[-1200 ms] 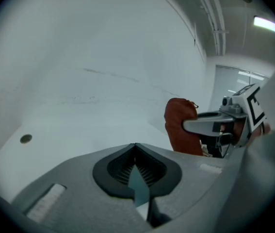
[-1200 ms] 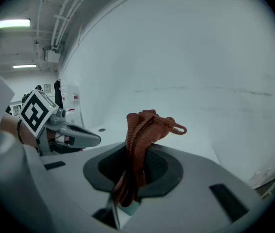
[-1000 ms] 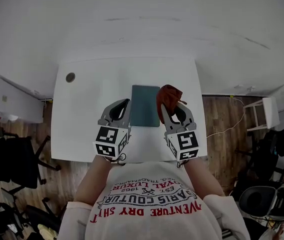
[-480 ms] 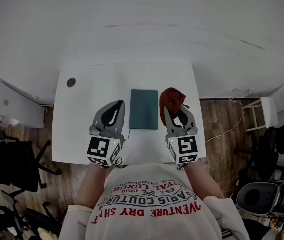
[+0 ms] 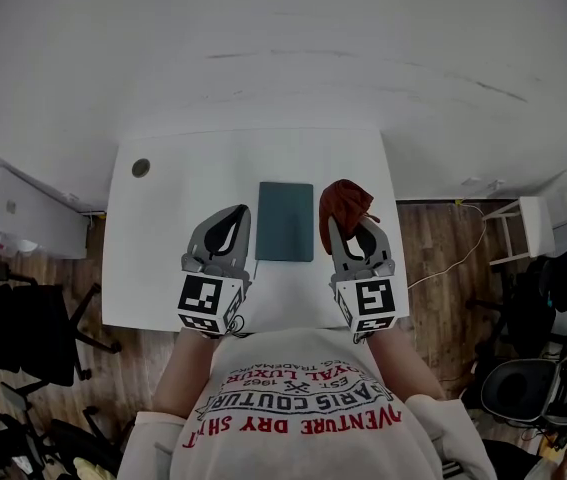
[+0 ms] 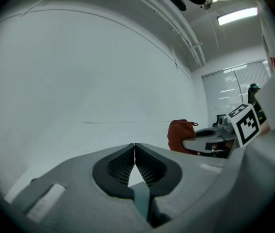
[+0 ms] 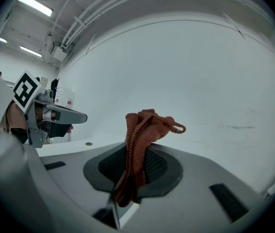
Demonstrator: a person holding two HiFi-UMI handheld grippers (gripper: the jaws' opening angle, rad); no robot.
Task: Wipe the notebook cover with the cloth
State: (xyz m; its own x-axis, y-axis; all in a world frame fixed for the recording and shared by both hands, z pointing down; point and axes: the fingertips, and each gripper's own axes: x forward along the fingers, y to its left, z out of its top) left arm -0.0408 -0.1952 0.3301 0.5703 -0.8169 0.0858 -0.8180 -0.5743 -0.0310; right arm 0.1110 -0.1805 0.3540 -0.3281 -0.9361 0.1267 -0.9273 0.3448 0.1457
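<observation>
A dark teal notebook (image 5: pixel 286 221) lies flat near the middle of the white table (image 5: pixel 163 228). My right gripper (image 5: pixel 349 230) hovers just right of it, shut on a rust-red cloth (image 5: pixel 344 201) that bunches up above the jaws. The right gripper view shows the cloth (image 7: pixel 142 135) pinched and hanging between the pads. My left gripper (image 5: pixel 229 230) sits just left of the notebook, jaws shut with nothing in them (image 6: pixel 135 152). The left gripper view shows the cloth (image 6: pixel 181 134) off to its right.
A small round grommet (image 5: pixel 141 168) marks the table's far left corner. Office chairs (image 5: pixel 23 338) stand on the wooden floor to the left. A white stool (image 5: pixel 523 226) and a cable lie to the right. A white wall rises behind the table.
Both grippers drew back toward me a second ago, off the notebook's sides. The cloth moved right, off the notebook's edge. Little has moved in the last half second.
</observation>
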